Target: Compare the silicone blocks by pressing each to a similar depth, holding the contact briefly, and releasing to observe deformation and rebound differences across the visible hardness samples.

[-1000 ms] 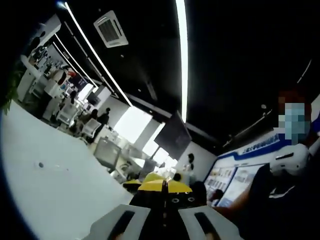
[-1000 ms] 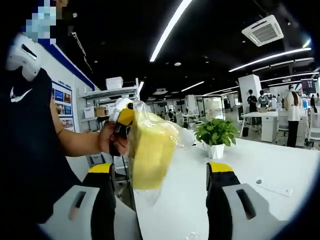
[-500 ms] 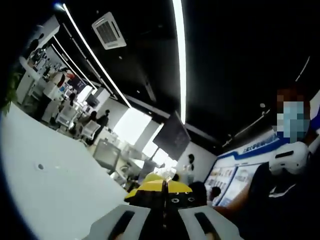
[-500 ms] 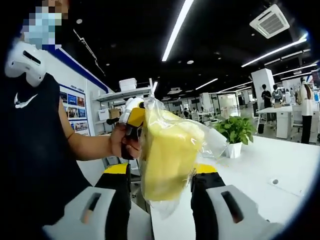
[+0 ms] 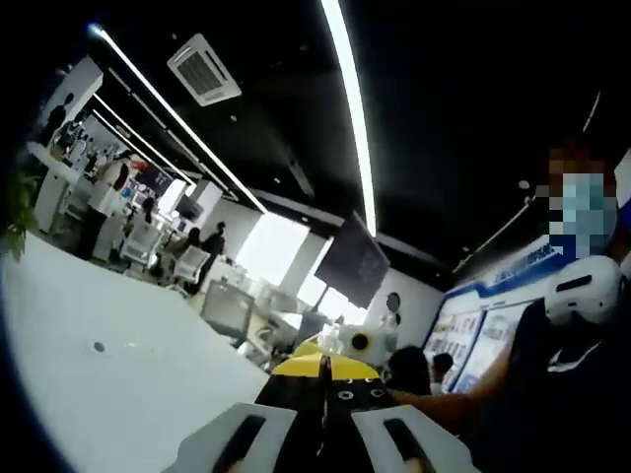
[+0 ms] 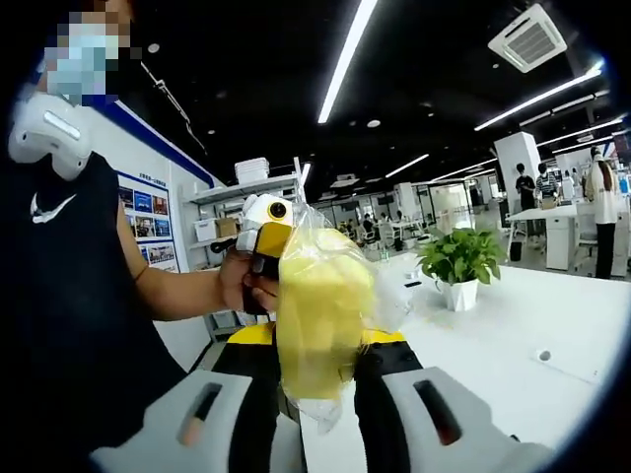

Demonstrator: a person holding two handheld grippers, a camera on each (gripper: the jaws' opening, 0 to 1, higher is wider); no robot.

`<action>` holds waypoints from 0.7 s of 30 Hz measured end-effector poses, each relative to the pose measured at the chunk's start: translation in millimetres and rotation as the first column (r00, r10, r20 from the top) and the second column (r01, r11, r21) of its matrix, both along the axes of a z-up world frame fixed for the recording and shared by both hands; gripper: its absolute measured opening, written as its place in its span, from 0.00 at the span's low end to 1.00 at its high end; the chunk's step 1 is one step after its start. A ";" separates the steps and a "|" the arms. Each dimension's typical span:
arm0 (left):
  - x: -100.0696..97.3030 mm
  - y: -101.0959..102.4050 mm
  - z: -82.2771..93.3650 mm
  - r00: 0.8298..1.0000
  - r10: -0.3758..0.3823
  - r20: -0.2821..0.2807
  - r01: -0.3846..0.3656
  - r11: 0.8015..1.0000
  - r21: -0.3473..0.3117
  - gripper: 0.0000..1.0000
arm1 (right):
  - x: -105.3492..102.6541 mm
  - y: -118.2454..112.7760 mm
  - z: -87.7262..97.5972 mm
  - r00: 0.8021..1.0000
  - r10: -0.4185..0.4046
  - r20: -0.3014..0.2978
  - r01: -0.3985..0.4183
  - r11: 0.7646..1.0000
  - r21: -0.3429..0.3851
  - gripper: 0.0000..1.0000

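Left gripper view
Hand-held grippers counted: one, the left hand-held gripper [image 5: 323, 370], seen with its two yellow-tipped black jaws brought together with no gap between the tips; whether anything is pinched between them cannot be told here.
Desks counted: one long white desk [image 5: 118, 384], seen at the left of the jaws, with one small dark hole in its top.
Person: one dark-sleeved forearm [image 5: 444, 406] is seen reaching in from the right, towards the jaw tips.
Change from the earlier frame: the jaws are seen together as they were half a second ago; the whole picture has rolled slightly, which is the camera's doing.

Right gripper view
Hand-held grippers counted: two. The right hand-held gripper [image 6: 314, 345] is seen with its two jaws clamped on the soft yellow silicone block in a clear plastic bag [image 6: 320, 320], one jaw against each side. The left hand-held gripper is seen at the bag's upper left, held in a person's hand [image 6: 246, 281].
Blocks counted: one, held upright in the air between the jaws, in front of the white desk [image 6: 493, 345].
Plants counted: one green potted plant in a white pot [image 6: 458, 266], standing on the desk, well apart from the block.
Change from the earlier frame: the jaws are seen closer together than half a second ago, and the block between them looks narrower.
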State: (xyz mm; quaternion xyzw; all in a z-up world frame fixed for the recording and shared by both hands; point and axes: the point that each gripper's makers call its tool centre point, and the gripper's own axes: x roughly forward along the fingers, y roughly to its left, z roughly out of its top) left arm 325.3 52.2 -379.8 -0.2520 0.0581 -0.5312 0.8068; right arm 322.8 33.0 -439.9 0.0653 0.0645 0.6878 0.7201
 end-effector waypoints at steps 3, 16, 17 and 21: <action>1.2 1.2 -2.8 1.000 0.011 0.007 -0.011 1.000 0.021 0.00 | 1.0 0.5 -1.8 1.000 -0.004 -0.004 0.004 1.000 -0.011 0.21; -1.5 -1.4 -7.8 0.999 0.012 0.052 -0.018 0.993 0.113 0.00 | 1.3 -2.2 -6.2 0.999 -0.023 -0.038 0.021 0.999 -0.038 0.11; -1.6 -1.4 -8.4 0.999 0.012 0.053 -0.018 0.993 0.117 0.00 | 1.0 -2.3 -6.7 0.999 -0.022 -0.044 0.020 0.999 -0.040 0.11; -1.7 -1.5 -11.1 0.998 0.012 0.053 -0.019 0.991 0.133 0.00 | 1.0 -2.4 -9.1 0.998 -0.031 -0.046 0.029 0.998 -0.053 0.09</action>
